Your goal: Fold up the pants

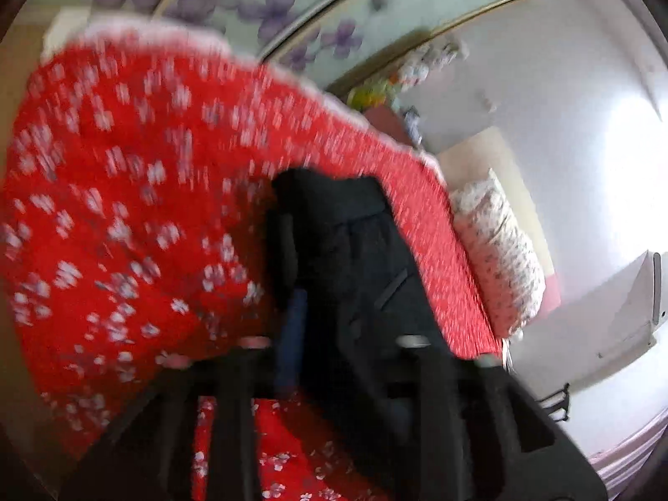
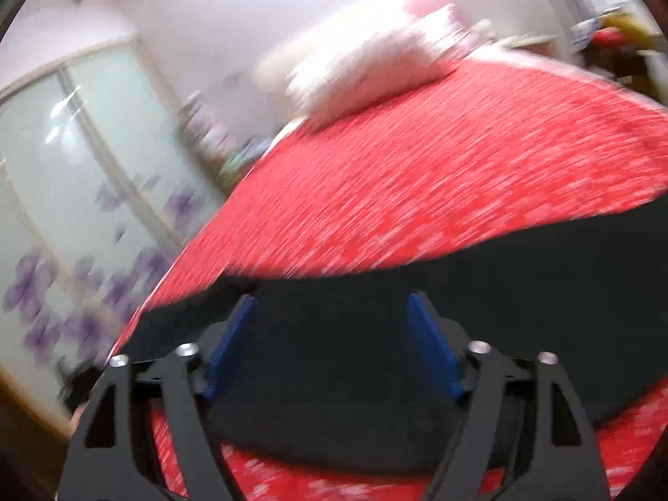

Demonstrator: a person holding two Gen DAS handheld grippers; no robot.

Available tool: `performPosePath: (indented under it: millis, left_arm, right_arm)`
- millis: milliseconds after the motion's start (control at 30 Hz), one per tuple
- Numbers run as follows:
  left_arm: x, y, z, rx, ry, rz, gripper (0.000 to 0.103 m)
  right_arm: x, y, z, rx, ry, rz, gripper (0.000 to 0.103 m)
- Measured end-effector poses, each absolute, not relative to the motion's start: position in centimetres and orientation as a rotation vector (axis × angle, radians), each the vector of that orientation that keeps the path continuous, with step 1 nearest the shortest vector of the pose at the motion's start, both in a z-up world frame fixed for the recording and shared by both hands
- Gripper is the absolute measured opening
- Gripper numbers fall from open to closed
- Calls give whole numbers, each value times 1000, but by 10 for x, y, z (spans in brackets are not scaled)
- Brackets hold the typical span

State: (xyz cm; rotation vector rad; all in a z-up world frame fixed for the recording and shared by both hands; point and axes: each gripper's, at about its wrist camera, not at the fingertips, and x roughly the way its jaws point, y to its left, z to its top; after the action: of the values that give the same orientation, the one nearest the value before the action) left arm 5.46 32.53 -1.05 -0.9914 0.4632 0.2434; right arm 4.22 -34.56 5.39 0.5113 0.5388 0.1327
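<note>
Pants (image 2: pixel 542 259) on the bedspread (image 2: pixel 417 167), pillow (image 2: pixel 367 71) behind, wardrobe (image 2: pixel 83 146) left of bed

Home bedroom. Bed w/ red floral bedspread (image 1: pixel 125 208) fills most of the left wrist view, running from 9 o'clock twd 4; in the right wrist view the same red cover (image 2: pixel 438 175) spans centre to 3 o'clock. White patterned pillow (image 1: pixel 501 259) sits at the bed's head, approx 3 o'clock, against a pale headboard (image 1: pixel 480 154); blurred white pillow (image 2: pixel 367 62) at 12–1 in the right wrist view. Sliding wardrobe doors, frosted glass w/ purple flowers (image 1: pixel 271 0), at 12 o'clock; same doors (image 2: pixel 83 208) at 9. Cluttered bedside stand (image 1: pixel 401 96) at 1 o'clock, items too blurred to ID. White walls.
</note>
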Motion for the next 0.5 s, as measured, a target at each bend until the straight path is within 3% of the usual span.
performPosePath:
  millis: [67,133,200,333,500]
  left_arm:
    - [37,317,8,-897,368,341,86]
    - [27,306,24,-820,280,331,88]
    - [23,288,36,-733,230,292,97]
    - [37,249,42,-648,262,132,99]
    - [54,213,38,-599,347,37,100]
  right_arm:
    - [23,-390,58,599,460,-2,81]
    - [1,-437,54,722,398,-132,81]
    - [-23,-484,42,857,347,-258,80]
    - [-68,-556,12,1046,291,-458,69]
    - [-84,-600,-14,1141,304,-514,66]
